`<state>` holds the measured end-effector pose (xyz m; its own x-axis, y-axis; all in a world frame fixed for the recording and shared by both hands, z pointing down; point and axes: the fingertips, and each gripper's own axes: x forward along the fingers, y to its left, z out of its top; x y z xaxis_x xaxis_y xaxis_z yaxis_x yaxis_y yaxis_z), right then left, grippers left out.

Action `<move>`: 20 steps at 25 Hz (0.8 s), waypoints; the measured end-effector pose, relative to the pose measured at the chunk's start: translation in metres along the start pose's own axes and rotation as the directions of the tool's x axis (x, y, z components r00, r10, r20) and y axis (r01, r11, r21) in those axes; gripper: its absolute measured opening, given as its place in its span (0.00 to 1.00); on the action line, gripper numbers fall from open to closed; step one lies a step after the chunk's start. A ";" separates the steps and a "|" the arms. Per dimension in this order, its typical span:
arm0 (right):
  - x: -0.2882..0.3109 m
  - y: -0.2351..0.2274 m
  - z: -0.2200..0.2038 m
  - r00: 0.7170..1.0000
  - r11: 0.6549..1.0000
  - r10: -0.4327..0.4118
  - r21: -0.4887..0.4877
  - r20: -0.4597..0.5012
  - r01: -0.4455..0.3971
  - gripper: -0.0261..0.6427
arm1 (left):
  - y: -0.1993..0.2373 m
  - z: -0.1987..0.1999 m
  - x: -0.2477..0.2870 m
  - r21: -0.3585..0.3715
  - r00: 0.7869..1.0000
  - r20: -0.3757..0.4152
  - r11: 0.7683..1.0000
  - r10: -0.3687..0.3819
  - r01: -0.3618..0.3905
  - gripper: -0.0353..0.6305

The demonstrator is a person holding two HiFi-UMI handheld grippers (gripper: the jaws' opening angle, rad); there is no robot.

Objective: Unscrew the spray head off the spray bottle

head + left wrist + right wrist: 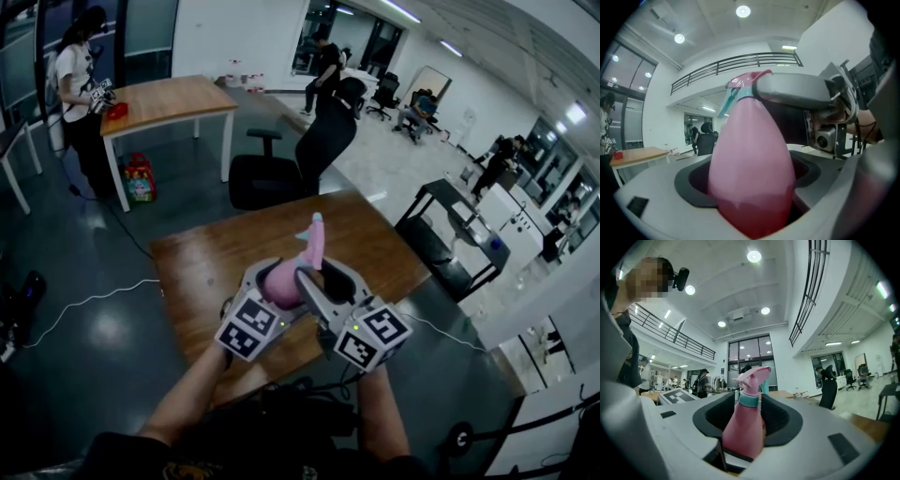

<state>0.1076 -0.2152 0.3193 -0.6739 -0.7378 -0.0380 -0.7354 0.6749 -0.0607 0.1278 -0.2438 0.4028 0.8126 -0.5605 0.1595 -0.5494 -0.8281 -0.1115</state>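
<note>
At the far left, a person (pixel 75 84) stands at a far tabletop (pixel 173 98), well apart from the work area. Open dark floor (pixel 75 244) lies between that table and the near tabletop (pixel 216 272); a white cable (pixel 94 300) crosses the floor and runs up to the near tabletop's left edge. The near tabletop's surface is bare wood on all sides of the tools. An office chair (pixel 262 178) stands just beyond its far edge. The left hand-held gripper (pixel 265 281) is over the tabletop's near half and is clamped on the wide lower body of the spray bottle (pixel 752 164); in the left gripper view the pink body fills the space between its jaws. The bottle is held off the tabletop surface, with the spray head (pixel 753 378) uppermost and pointing away from the person, and its teal collar (pixel 750 400) still seated on the neck. The right hand-held gripper (pixel 328 286) sits touching beside the left one, jaws apart, with the bottle's narrower upper part between them and not pressed by the pads. To the right, beyond the tabletop's right edge, a dark desk (pixel 450 216) stands across a strip of floor.
</note>
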 end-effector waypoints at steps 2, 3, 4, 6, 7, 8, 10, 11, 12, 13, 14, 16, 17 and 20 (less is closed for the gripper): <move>0.002 0.000 -0.002 1.000 1.000 -0.009 0.016 0.000 0.009 0.30 | 0.000 -0.003 0.001 0.004 1.000 -0.010 1.000 0.015 -0.015 0.72; 0.003 -0.001 -0.002 1.000 1.000 -0.015 0.023 0.003 0.015 0.30 | 0.000 -0.004 0.001 0.004 1.000 -0.013 1.000 0.020 -0.020 0.72; 0.003 -0.002 -0.001 1.000 0.999 -0.024 0.029 0.006 0.024 0.30 | 0.001 -0.004 0.001 0.004 1.000 -0.014 1.000 0.024 -0.024 0.72; 0.004 -0.005 -0.002 0.999 0.998 -0.045 0.046 0.008 0.044 0.27 | 0.001 -0.005 0.002 0.010 0.999 -0.020 1.000 0.029 -0.029 0.72; 0.003 -0.007 -0.003 0.999 0.997 -0.052 0.059 0.008 0.051 0.27 | 0.000 -0.006 0.003 0.014 0.999 -0.023 0.999 0.029 -0.029 0.72; 0.002 -0.008 -0.003 0.998 0.996 -0.055 0.071 0.008 0.054 0.26 | 0.000 -0.007 0.003 0.018 0.999 -0.025 1.000 0.026 -0.026 0.72; -0.001 -0.007 -0.003 0.999 0.995 -0.038 0.089 0.011 0.037 0.25 | -0.004 -0.007 0.003 0.025 1.000 -0.019 1.000 0.006 -0.006 0.72; -0.003 -0.006 -0.003 1.000 0.996 -0.021 0.092 0.013 0.019 0.25 | -0.006 -0.006 0.002 0.028 1.000 -0.014 1.000 -0.011 0.011 0.72; -0.005 -0.004 -0.002 1.000 0.996 -0.002 0.093 0.014 0.001 0.25 | -0.009 -0.004 0.001 0.030 0.999 -0.010 0.999 -0.031 0.032 0.72; -0.006 -0.003 0.000 1.000 0.996 0.016 0.091 0.012 -0.017 0.25 | -0.011 -0.002 0.000 0.032 0.999 -0.006 0.998 -0.054 0.055 0.72; -0.007 -0.001 0.001 0.999 0.995 0.034 0.089 0.010 -0.035 0.25 | -0.014 -0.001 -0.002 0.034 0.997 -0.002 0.996 -0.079 0.079 0.72; -0.009 0.003 0.003 0.998 0.994 0.069 0.085 0.008 -0.069 0.25 | -0.018 0.002 -0.005 0.037 0.992 0.005 0.991 -0.129 0.128 0.72; -0.010 0.005 0.004 0.996 0.993 0.087 0.083 0.008 -0.088 0.24 | -0.021 0.002 -0.006 0.038 0.988 0.008 0.987 -0.155 0.154 0.72; -0.014 0.011 0.005 0.988 0.985 0.154 0.073 0.006 -0.154 0.24 | -0.029 0.004 -0.011 0.034 0.971 0.020 0.971 -0.239 0.239 0.72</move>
<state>0.1096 -0.1974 0.3141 -0.7788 -0.6250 -0.0526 -0.6156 0.7778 -0.1267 0.1357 -0.2131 0.4000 0.9243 -0.3458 0.1618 -0.3327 -0.9374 -0.1030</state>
